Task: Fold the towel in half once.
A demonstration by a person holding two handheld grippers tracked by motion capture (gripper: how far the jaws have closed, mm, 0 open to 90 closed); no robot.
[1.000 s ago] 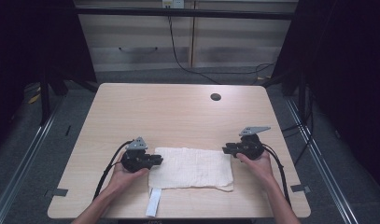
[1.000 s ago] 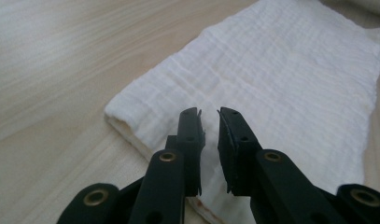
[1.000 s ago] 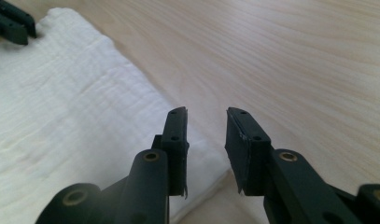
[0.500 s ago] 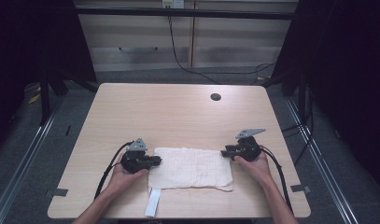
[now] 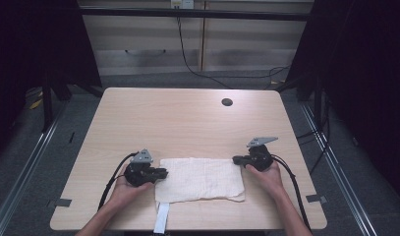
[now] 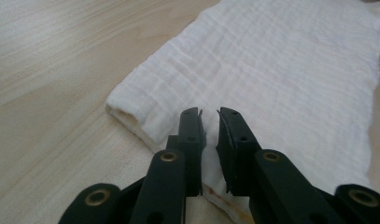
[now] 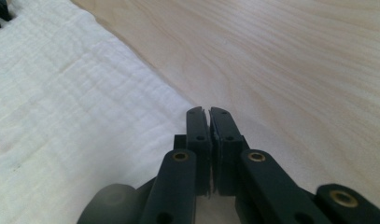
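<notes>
A white folded cloth (image 5: 200, 179) lies flat near the table's front edge, between my two grippers. My left gripper (image 5: 163, 173) is at the cloth's left end, held in a hand. In the left gripper view its jaws (image 6: 209, 112) stand a narrow gap apart, closed over the thick folded edge of the cloth (image 6: 281, 84). My right gripper (image 5: 235, 160) rests at the cloth's far right corner. In the right gripper view its jaws (image 7: 207, 110) are pressed together beside the edge of the cloth (image 7: 61, 93), with bare wood to their right.
The light wooden table (image 5: 187, 123) has a small dark round hole (image 5: 227, 102) near its far right. A white strip (image 5: 162, 223) hangs over the front edge below the cloth. Black cables trail from both grippers toward the person.
My right gripper has come down and slightly toward the person, ending at the cloth's right corner. The left gripper and the cloth have stayed put.
</notes>
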